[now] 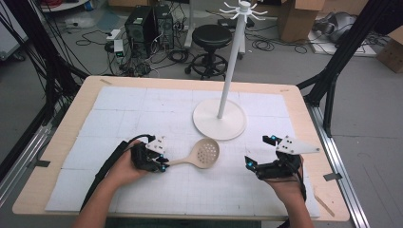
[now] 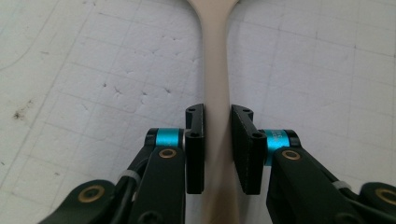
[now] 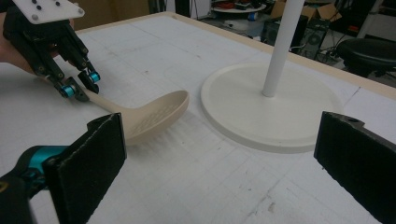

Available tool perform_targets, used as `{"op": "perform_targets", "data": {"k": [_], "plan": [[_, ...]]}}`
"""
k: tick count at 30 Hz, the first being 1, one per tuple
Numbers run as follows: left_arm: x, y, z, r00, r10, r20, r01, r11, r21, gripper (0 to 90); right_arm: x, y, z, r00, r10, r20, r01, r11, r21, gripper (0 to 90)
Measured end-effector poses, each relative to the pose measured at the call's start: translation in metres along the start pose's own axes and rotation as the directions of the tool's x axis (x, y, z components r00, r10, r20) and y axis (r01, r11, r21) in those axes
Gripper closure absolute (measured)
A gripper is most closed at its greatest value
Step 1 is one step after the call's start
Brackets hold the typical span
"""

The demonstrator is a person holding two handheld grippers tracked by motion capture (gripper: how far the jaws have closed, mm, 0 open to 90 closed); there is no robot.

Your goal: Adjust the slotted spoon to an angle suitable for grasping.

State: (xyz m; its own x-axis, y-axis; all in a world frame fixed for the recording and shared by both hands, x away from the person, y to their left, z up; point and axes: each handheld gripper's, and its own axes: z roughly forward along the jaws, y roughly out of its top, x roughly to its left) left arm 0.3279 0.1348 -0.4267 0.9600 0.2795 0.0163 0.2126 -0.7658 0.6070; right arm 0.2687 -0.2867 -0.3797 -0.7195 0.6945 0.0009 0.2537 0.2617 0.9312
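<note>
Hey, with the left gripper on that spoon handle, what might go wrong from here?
1. The left gripper grips the slotted spoon far down its handle, so the bowl end may droop or twist once lifted.
2. The stand sits just past the bowl; a swing forward might knock its base.
3. The right gripper waits open nearby and could get bumped.

On the worktop (image 1: 57,156), covered by a white gridded mat (image 1: 142,114), a beige slotted spoon (image 1: 202,154) lies flat, its round perforated bowl just in front of the rack (image 1: 220,118), whose white disc base carries a tall pole with hooks at the top. The left gripper (image 1: 161,165), held in a hand from below, sits at the end of the spoon's handle with its jaws close around it. The right gripper (image 1: 260,152) rests well apart to the right, jaws spread wide. Behind the worktop stand a black stool (image 1: 211,38) and computer cases (image 1: 149,23).
</note>
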Motion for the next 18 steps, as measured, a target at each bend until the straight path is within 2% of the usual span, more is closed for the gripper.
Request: {"op": "perform_targets", "data": {"k": [5, 7, 12, 16, 17, 18], "plan": [[0.003, -0.013, -0.017, 0.9988, -0.046, 0.017, 0.046, 0.9978, -0.046, 61.6, -0.001, -0.001, 0.0, 1.0, 0.005, 0.0, -0.005, 1.0, 0.002, 0.9], [0.004, -0.023, -0.024, 0.9975, -0.07, 0.014, 0.07, 0.9961, -0.054, 56.6, -0.002, -0.001, 0.0, 1.0, 0.003, 0.0, -0.003, 1.0, 0.002, 0.9], [0.008, -0.045, -0.036, 0.9934, -0.111, 0.028, 0.113, 0.9918, -0.06, 54.8, -0.003, -0.001, -0.002, 1.0, 0.009, 0.002, -0.009, 1.0, -0.005, 0.9], [0.008, -0.047, -0.034, 0.9933, -0.103, 0.053, 0.105, 0.9933, -0.048, 54.9, -0.003, 0.0, -0.001, 1.0, 0.009, 0.003, -0.009, 1.0, -0.005, 0.8], [0.006, -0.044, -0.03, 0.9944, -0.081, 0.068, 0.082, 0.9965, -0.017, 56.9, -0.003, 0.0, -0.001, 1.0, 0.007, 0.003, -0.007, 1.0, -0.005, 0.9], [0.006, -0.044, -0.03, 0.9944, -0.081, 0.068, 0.082, 0.9965, -0.017, 60.3, -0.003, 0.0, -0.001, 1.0, 0.007, 0.003, -0.007, 1.0, -0.005, 0.9]]}}
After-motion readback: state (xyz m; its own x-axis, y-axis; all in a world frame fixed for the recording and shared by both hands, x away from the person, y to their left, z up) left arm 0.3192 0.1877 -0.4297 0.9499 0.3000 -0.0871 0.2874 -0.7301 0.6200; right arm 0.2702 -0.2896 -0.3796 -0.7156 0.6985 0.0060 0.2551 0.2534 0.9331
